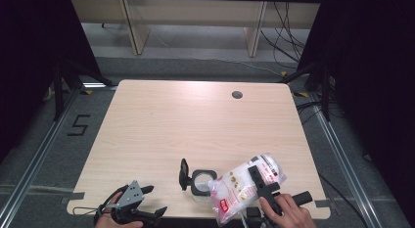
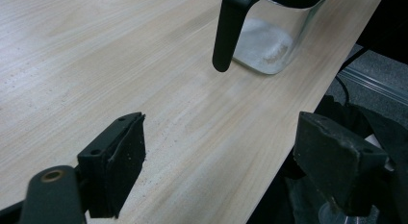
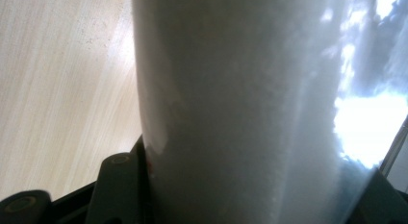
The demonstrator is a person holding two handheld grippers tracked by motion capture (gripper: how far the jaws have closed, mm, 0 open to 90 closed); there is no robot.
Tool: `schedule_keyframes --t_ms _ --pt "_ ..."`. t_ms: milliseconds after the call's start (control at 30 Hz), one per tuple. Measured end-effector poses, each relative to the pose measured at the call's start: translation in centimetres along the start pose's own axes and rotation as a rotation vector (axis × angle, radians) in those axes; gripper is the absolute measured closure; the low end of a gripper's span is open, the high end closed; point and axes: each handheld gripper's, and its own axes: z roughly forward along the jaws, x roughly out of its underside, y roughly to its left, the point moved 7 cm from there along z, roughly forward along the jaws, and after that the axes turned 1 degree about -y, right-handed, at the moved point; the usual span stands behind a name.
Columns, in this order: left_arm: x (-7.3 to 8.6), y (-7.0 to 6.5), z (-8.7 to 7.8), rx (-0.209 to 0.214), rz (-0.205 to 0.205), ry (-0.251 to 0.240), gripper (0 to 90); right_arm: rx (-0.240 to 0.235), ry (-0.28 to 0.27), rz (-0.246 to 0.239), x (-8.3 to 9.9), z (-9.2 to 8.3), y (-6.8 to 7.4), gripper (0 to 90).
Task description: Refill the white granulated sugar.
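High view: at the near edge of the worktop point(image 1: 195, 120), the right hand-held gripper point(image 1: 262, 183) clamps a clear plastic bag point(image 1: 244, 181) of white granules with red printing, its jaws roughly half closed on the bag's middle. The bag lies tilted, its long axis running from lower left to upper right, with one end hanging close over the open mouth of a glass jar point(image 1: 203, 181) with a black rim and a black flip lid point(image 1: 184, 174) swung up on its left side. The jar stands just left of the bag, between the two hands. In the right gripper view the bag point(image 3: 240, 108) presses between the black jaws, with pale wood to its left.

The left hand-held gripper point(image 1: 147, 201) hovers at the worktop's front edge, well left of the jar, jaws spread wide and holding nothing. In the left gripper view the jar point(image 2: 269, 41), with a little white powder at its bottom, sits ahead and to the right of the open jaws, its black lid point(image 2: 228, 29) hanging down toward the camera.

The coming move likely turns on one relation: the bag's lower end must sit over the jar's mouth. The right hand is nearer and already carries the bag; the left appears placed to steady the jar.
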Motion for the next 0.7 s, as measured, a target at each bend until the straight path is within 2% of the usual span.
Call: schedule_keyframes --t_ms 33,67,133,167,200,233,267,300,333,400,500,567,700 --pt "-0.21 -0.02 0.19 0.010 -0.001 -0.043 17.9 0.003 0.001 -0.005 -0.01 -0.01 -0.06 45.4" --pt "-0.21 -0.02 0.19 0.010 -0.001 -0.043 17.9 0.003 0.001 -0.005 -0.01 -0.01 -0.06 45.4" --pt "-0.12 0.46 0.02 -0.004 0.047 -0.010 17.9 0.006 -0.002 -0.008 -0.01 -0.03 -0.07 45.4" --pt "-0.13 0.42 0.04 -0.003 0.046 -0.011 17.9 0.004 -0.004 -0.005 0.02 -0.02 -0.03 45.4" --pt "-0.11 0.14 0.03 0.004 0.019 -0.010 17.9 0.004 -0.004 -0.005 0.02 -0.02 -0.03 45.4" --pt "-0.12 0.10 0.09 0.006 0.017 -0.015 17.9 0.035 -0.016 0.015 0.01 0.04 0.07 45.4" --pt "-0.10 0.13 0.05 0.005 0.019 -0.011 17.8 0.005 0.003 0.036 0.11 -0.09 0.25 45.4" --pt "-0.11 0.09 0.06 0.006 0.009 -0.014 17.9 0.000 0.000 0.041 0.14 -0.07 0.18 45.5" --pt "0.09 0.20 -0.04 -0.004 -0.003 0.007 17.9 0.006 -0.001 0.020 0.17 -0.03 0.00 45.5" --pt "0.11 0.31 -0.05 -0.008 0.003 0.011 17.9 0.005 -0.002 0.025 0.17 -0.02 0.01 45.5" --pt "0.07 0.25 0.02 -0.004 -0.001 0.009 17.9 0.004 -0.005 0.014 0.21 0.01 -0.03 45.5" --pt "-0.15 0.02 0.16 0.012 -0.008 -0.018 17.9 0.004 -0.001 0.029 0.16 0.01 0.14 45.5" --pt "-0.13 0.05 0.14 0.011 -0.007 -0.016 17.9 0.001 -0.009 0.002 0.11 0.07 0.11 45.5"
